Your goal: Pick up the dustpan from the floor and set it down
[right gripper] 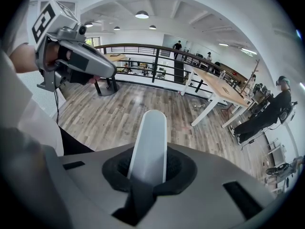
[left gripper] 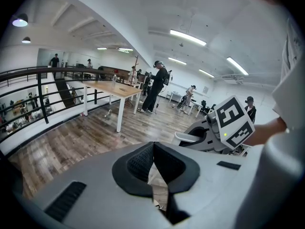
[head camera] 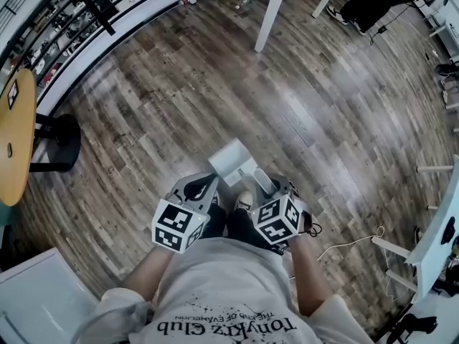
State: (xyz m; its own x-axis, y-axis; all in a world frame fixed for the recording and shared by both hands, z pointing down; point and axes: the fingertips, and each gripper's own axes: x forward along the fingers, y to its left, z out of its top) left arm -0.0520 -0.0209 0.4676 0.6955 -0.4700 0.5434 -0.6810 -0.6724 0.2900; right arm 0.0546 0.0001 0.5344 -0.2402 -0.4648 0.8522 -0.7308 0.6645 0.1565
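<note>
Pale grey dustpan (head camera: 228, 162); handle (right gripper: 148, 142) gripped

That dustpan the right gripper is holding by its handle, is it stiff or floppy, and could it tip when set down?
Probably stiff: the handle juts straight from the right gripper with no sag. Likely light, as the dustpan looks like thin pale plastic. Gripped only at the handle, it hangs out front, so it might tilt on landing.

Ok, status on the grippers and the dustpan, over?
Left gripper shut, empty. Right gripper shut on dustpan handle. Dustpan low, ahead of shoe; off the floor or not, can't tell. Nothing near it in the way.
</note>
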